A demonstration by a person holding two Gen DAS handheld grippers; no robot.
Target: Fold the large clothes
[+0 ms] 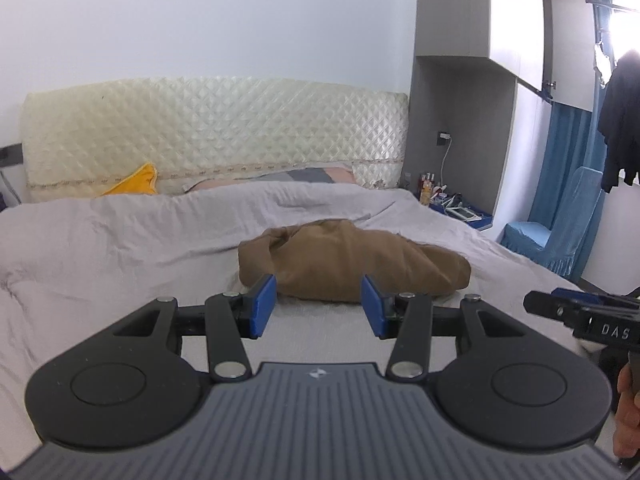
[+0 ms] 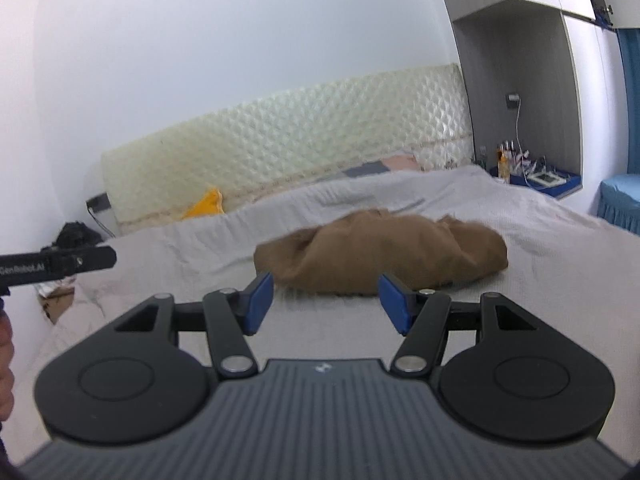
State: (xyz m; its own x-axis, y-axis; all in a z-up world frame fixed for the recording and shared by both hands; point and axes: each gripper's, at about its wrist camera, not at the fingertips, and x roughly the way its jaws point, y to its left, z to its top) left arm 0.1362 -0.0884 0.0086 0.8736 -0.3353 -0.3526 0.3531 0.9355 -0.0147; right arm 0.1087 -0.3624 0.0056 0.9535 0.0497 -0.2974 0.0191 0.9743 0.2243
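- A black bag (image 2: 74, 232) sits on the floor off the left edge of the bed (image 1: 100, 248), beside the wall; below it something brownish lies on the floor, too blurred to name.
- In the right wrist view the left gripper (image 2: 60, 266) juts in from the left edge, white lettering on its black side reading "GenRobot.AI", the first letters partly cut off.
- A yellow cushion (image 1: 136, 184) leans against the quilted cream headboard (image 1: 216, 132) at the bed's far left corner.
- A grey sheet covers the bed, with a pink-and-grey pillow (image 1: 296, 174) at the far edge under the headboard.
- The brown garment (image 1: 352, 264) lies bunched in a loose heap near the middle of the bed, slightly toward the right edge, unfolded.
- The left gripper (image 1: 318, 306) hangs over the near part of the bed, its blue pads (image 1: 262, 306) spread apart with nothing between them; the garment lies just beyond the tips, untouched.
- The right gripper (image 2: 328, 304) is likewise parted and empty, its pads (image 2: 394, 306) short of the heap.
- In the left wrist view the right gripper (image 1: 584, 314) enters at the right edge, marked "DAS", with a hand (image 1: 628, 412) below it.
- A grey cabinet (image 1: 452, 80) stands past the bed's far right corner; bottles (image 1: 427, 188) and small items crowd the blue bedside surface.
- A blue-covered chair (image 1: 556, 236), blue curtain (image 1: 572, 148) and hanging dark clothes (image 1: 622, 120) fill the right side.
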